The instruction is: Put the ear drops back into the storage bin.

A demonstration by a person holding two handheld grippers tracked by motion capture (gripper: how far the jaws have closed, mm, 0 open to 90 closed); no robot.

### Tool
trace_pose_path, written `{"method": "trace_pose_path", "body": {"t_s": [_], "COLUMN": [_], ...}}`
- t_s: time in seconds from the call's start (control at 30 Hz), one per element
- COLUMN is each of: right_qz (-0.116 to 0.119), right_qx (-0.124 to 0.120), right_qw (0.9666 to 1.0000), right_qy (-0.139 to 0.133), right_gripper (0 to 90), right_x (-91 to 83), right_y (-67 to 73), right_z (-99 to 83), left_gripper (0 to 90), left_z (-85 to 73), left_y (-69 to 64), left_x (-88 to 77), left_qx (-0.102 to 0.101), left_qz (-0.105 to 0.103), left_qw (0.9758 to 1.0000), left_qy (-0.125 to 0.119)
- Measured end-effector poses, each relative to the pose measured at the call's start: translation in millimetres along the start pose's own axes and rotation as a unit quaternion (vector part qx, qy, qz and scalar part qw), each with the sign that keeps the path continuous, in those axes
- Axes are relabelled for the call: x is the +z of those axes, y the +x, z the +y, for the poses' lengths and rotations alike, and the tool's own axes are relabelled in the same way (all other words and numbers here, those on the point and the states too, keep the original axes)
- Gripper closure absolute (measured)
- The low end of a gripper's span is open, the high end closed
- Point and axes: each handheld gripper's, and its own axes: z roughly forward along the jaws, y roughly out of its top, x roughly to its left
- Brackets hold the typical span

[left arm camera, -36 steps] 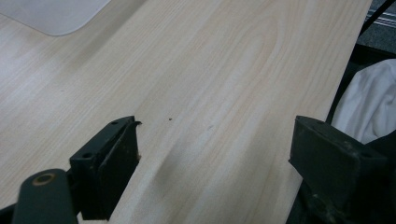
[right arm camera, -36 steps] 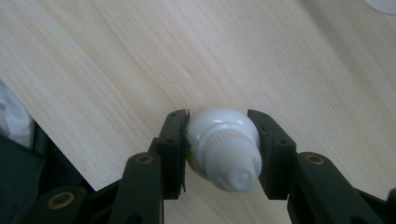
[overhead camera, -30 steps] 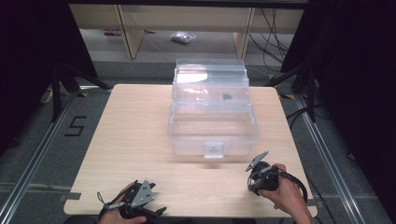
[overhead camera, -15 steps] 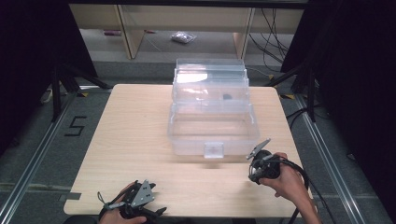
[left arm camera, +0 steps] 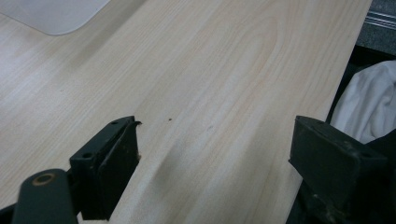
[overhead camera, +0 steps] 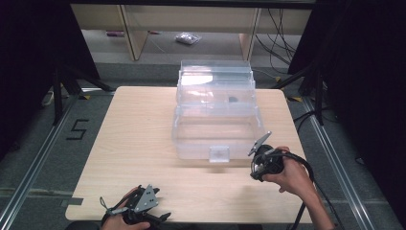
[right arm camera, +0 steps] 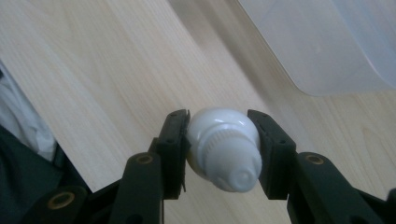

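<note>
Right gripper [right arm camera: 218,149] is clamped on a small white bulb [right arm camera: 224,147], held above the worktop [overhead camera: 139,134] at 4 o'clock of the clear box [overhead camera: 215,115]. Risk: the bulb is round and glossy and could squirt out sideways. Left gripper [left arm camera: 215,163] wide open, empty, at the worktop's 7 o'clock edge. Pale wood worktop; grey floor, shelving at 12 o'clock.

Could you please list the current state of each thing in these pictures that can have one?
Clear plastic storage box: lid open, tilted back; one small dark item inside.
Front latch: unfastened.
White bulb-shaped object: clamped in the right claw, off the table.
Right claw: shut on it.
Left claw: open, empty, low over the table.
</note>
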Motion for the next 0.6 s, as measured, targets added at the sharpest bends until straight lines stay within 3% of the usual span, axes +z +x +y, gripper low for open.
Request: {"method": "trace_pose_path", "body": {"t_s": [0.2,0.3,0.33,0.37,0.43,0.47,0.53,0.6], "right_qz": [0.000,0.001,0.000,0.002,0.005,0.004,0.002,0.005], "right_qx": [-0.018,-0.025,-0.044,-0.022,-0.028,-0.033,-0.029,-0.030], "right_qw": [0.9998,0.9997,0.9990,0.9997,0.9996,0.9994,0.9996,0.9995], "right_qy": [0.005,0.007,0.002,0.007,0.009,0.007,0.008,0.003], "right_gripper": [60.2,60.2,60.2,60.2,60.2,60.2,60.2,60.2], "right_x": [-8.6,-17.1,-18.5,-21.4,-23.4,-24.9,-28.1,-30.6], "right_y": [0.8,0.9,-1.6,0.2,-1.1,-2.5,-4.4,-8.8], "right_z": [7.4,13.6,15.9,17.1,19.0,21.0,24.3,29.4], "left_gripper": [15.1,15.1,15.1,15.1,15.1,15.1,15.1,15.1], "left_z": [-0.1,0.7,0.2,0.5,0.5,0.0,0.8,-0.1], "left_y": [-0.6,0.7,-0.1,0.6,1.1,-0.2,0.7,-0.2], "left_x": [-0.4,-1.1,-0.6,-1.0,-0.8,-0.1,-0.9,-0.3], "left_qx": [0.000,0.010,-0.001,0.005,0.009,-0.001,0.010,0.000], "left_qz": [0.000,-0.001,-0.001,0.000,0.000,-0.001,-0.001,-0.001], "left_qw": [1.0000,0.9999,1.0000,1.0000,1.0000,1.0000,0.9999,1.0000], "left_qy": [0.000,0.000,-0.001,0.001,0.001,0.002,0.000,0.001]}}
